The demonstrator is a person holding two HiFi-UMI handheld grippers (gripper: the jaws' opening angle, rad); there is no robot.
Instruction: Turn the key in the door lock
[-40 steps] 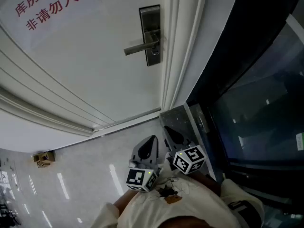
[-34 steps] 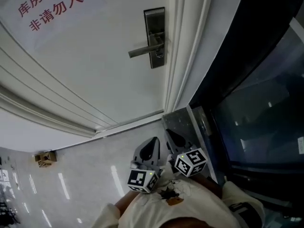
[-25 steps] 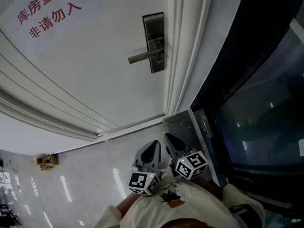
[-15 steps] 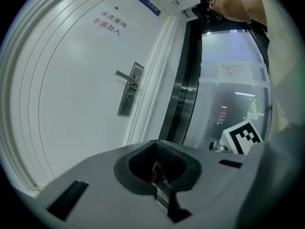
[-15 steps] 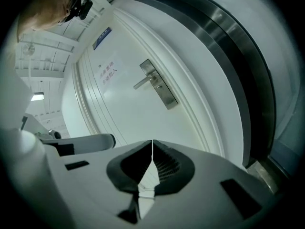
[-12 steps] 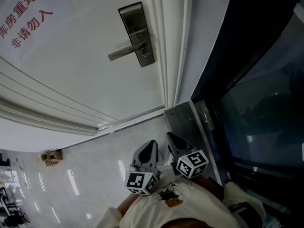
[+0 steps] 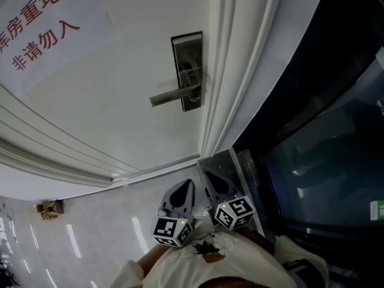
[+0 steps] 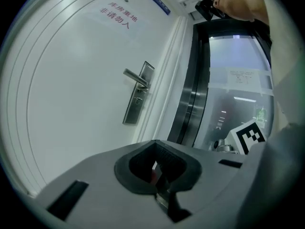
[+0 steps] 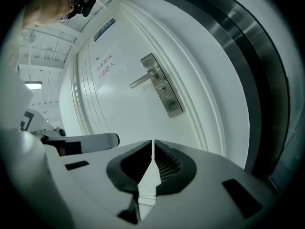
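A steel lock plate (image 7: 187, 71) with a lever handle (image 7: 171, 95) sits on the white door (image 7: 120, 101), well ahead of both grippers. A small dark spot under the lever (image 7: 192, 98) may be the key or the keyhole; it is too small to tell. My left gripper (image 7: 187, 185) and right gripper (image 7: 207, 176) are low in the head view, side by side, pointing at the door. The left gripper (image 8: 155, 143) looks shut, with the lock plate (image 8: 138, 99) far off. The right gripper (image 9: 152, 142) is shut and empty, its lock plate (image 9: 163, 86) distant.
A sign with red characters (image 7: 36, 23) hangs on the door's upper left. The white door frame (image 7: 231, 71) runs to the right of the lock, then a dark glass panel (image 7: 324, 131). A small cardboard box (image 7: 49, 207) lies on the glossy floor at left.
The head view has swung, and the lock plate now looks larger and more central. Both grippers stay side by side and shut, carried a little toward the door.
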